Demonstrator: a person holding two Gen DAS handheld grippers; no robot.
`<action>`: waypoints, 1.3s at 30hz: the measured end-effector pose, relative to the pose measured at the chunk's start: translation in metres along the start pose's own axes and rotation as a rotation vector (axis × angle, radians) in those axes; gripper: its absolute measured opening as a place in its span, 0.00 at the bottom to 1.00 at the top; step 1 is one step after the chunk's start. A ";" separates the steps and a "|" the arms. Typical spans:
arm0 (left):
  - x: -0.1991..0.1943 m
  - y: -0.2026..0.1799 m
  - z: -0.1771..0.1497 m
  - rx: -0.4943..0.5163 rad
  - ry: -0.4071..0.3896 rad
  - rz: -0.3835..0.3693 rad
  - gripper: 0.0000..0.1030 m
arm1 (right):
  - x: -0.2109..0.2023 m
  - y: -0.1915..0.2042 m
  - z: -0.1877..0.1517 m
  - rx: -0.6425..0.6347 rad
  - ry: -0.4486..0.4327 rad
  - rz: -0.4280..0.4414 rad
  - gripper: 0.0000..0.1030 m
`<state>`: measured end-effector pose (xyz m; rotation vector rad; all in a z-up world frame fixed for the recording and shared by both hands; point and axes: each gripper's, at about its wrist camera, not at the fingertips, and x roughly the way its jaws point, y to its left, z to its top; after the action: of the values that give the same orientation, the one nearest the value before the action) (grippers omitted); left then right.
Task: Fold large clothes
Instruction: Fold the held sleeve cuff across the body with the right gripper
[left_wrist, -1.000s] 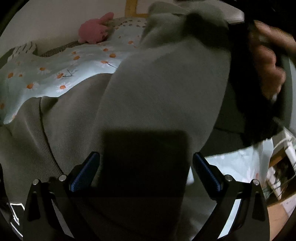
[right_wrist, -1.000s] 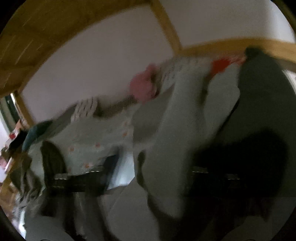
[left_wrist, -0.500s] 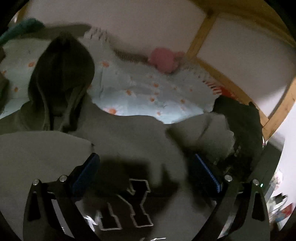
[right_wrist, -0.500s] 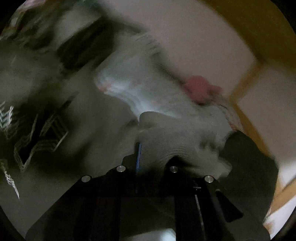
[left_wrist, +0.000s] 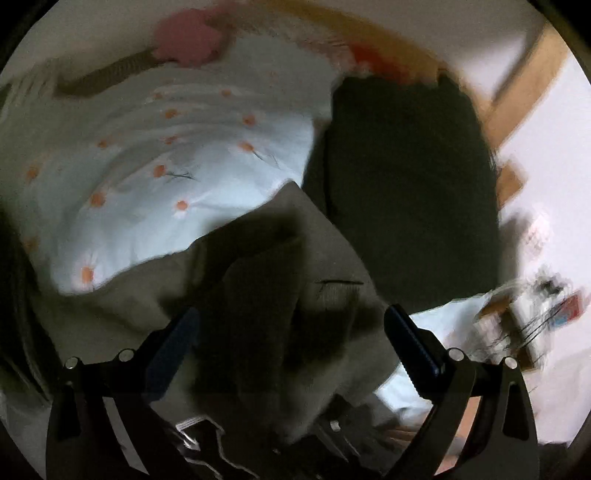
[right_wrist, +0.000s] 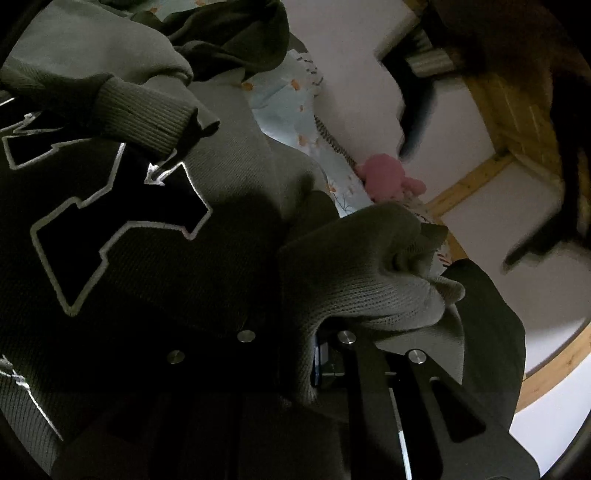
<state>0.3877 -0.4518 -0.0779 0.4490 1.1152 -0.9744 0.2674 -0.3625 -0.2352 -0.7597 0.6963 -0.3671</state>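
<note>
Grey hoodie (right_wrist: 155, 266) spread on the flowered bedsheet (left_wrist: 155, 173), black outlined letters facing up. Since half a second ago my right view has steadied from blur to sharp. Right gripper (right_wrist: 328, 354) clamped narrow on a bunched knit fold, as before. Left gripper (left_wrist: 291, 343) wide, nothing pinched, fabric beneath. Dark garment (left_wrist: 406, 184) at 2 o'clock, pink plush toy (left_wrist: 188, 40) at 11.

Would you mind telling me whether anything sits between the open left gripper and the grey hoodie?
Nothing visible does: the left gripper is open with the grey hoodie directly beyond its fingers; the dark garment lies farther off.
</note>
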 end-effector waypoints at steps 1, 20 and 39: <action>0.024 -0.011 0.010 0.064 0.084 0.085 0.95 | -0.002 -0.002 -0.001 0.005 -0.002 0.001 0.13; -0.096 0.082 -0.043 -0.163 -0.161 -0.089 0.22 | -0.073 -0.040 0.032 0.289 -0.198 0.095 0.11; -0.114 0.297 -0.322 -0.620 -0.165 0.133 0.29 | -0.141 0.157 0.145 0.072 -0.150 0.431 0.32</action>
<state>0.4487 -0.0098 -0.1529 -0.0612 1.1542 -0.4985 0.2761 -0.1074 -0.2130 -0.5437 0.6805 0.0567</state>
